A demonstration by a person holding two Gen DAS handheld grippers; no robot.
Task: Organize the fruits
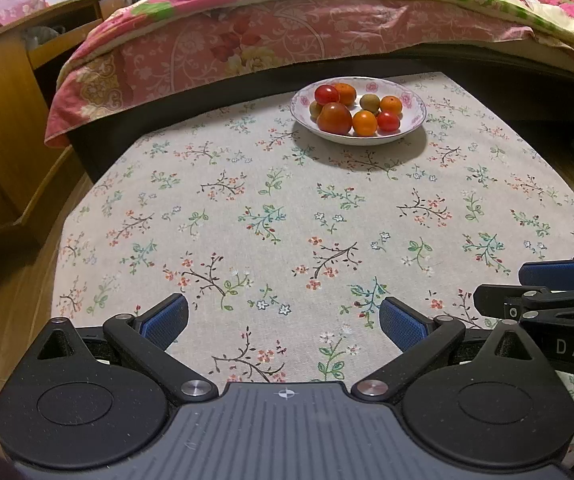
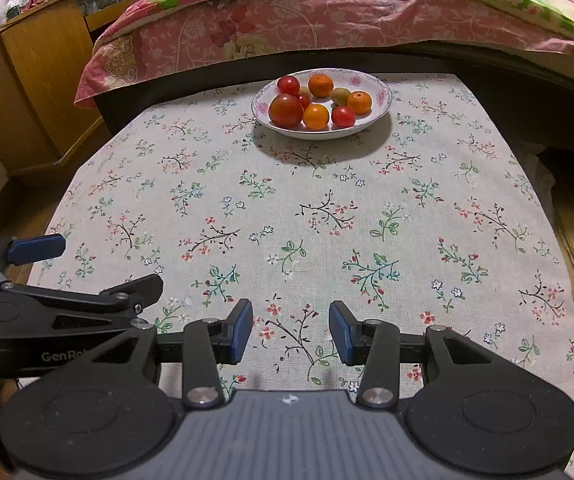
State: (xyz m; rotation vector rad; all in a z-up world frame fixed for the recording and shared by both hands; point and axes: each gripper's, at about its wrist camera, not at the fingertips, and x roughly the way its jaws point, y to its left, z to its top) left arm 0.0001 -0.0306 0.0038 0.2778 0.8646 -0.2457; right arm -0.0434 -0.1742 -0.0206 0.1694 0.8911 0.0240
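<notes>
Plate (image 2: 383, 98) with fruit (image 2: 285, 110) sits top middle, far ahead of your fingers. Right gripper (image 2: 291, 332) lines up better. Left gripper (image 1: 283, 322) too: both spread, empty.

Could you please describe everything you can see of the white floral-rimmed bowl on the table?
The shallow white bowl with pink flowers on its rim looks ceramic and glossy. It sits upright at the far edge of the floral tablecloth, near the bed, casting a shadow forward. It holds red, orange and greenish round fruits. Neither gripper touches it.
</notes>
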